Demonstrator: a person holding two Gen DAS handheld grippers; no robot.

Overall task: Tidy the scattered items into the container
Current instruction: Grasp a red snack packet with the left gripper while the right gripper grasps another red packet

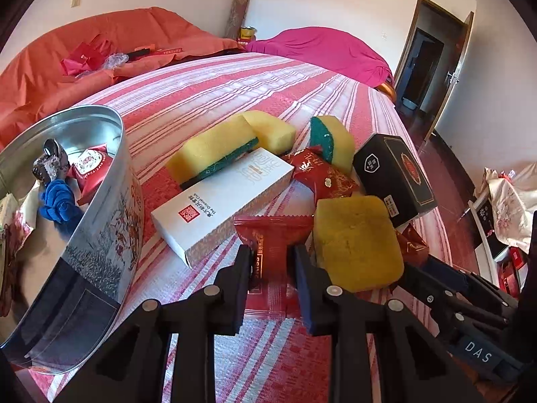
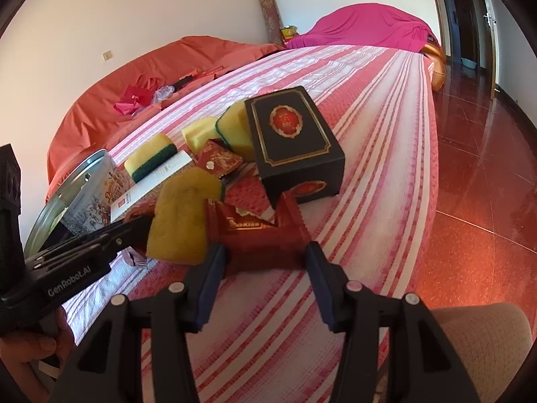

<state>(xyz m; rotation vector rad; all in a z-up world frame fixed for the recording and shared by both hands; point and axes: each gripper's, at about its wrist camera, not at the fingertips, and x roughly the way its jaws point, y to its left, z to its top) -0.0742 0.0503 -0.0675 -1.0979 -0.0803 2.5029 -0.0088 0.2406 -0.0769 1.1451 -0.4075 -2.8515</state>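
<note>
My left gripper is shut on a red snack packet that lies on the striped bed, its middle pinched narrow between the pads. A worn yellow sponge sits just to its right. My right gripper is shut on another red snack packet, crumpled between its pads in front of the black box. The round metal tin stands at the left and holds a blue cloth, a red packet and other small things. A white box, more sponges and red packets lie behind.
The striped bedcover ends at the right above a shiny red floor. Orange bedding with red bags lies at the back left, a pink cover at the back. A person's hand holds the left gripper's handle.
</note>
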